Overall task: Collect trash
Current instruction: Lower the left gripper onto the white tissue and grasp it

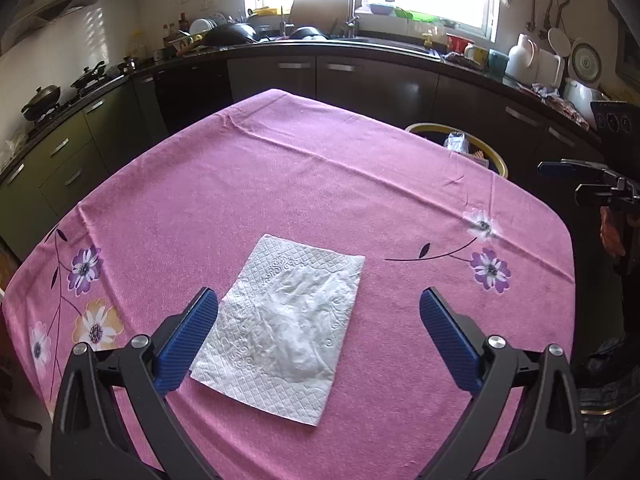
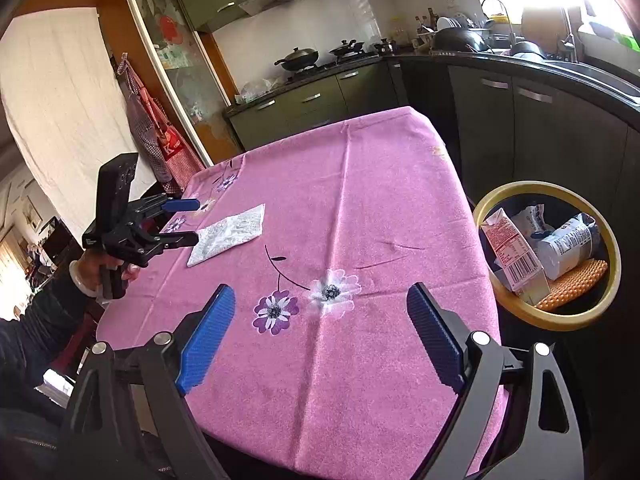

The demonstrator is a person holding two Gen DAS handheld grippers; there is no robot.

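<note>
Because the desk (image 1: pixel 304 168) is carrying only one scrap, the bin (image 2: pixel 508 312) is waiting at its three o'clock edge, both claws, left claw (image 1: pixel 318 308) and right claw (image 2: pixel 320 304), are gaping empty, and the napkin (image 1: pixel 280 320) is lying flat between the left's pads.

Letter "K" on hanging red bag (image 2: pixel 173 148)

left claw (image 1: pixel 318 326): jaws wide, empty | right claw (image 2: pixel 320 334): jaws wide, empty
</note>
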